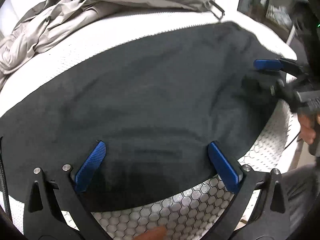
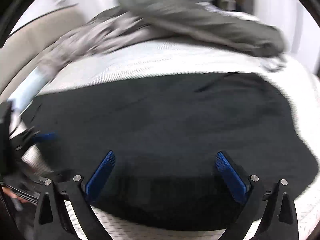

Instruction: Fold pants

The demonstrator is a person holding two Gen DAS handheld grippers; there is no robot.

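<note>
Left wrist view | left gripper [image 1: 157, 161] and right gripper [image 2: 165, 172] fingers spread, empty | over flat dark pants [image 1: 150, 96] on mattress [image 1: 180, 208], likely seeking edge

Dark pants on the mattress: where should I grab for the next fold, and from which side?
Grip the near hem of the dark pants, probably from the mattress front: that edge lies flat and exposed between the open left gripper fingers.

Left gripper [image 1: 157, 164]: jaws spread wide over dark pants [image 1: 150, 92] on mattress [image 1: 180, 210]. Right gripper [image 1: 266, 76] at the pants' edge, right of the fingers.
</note>
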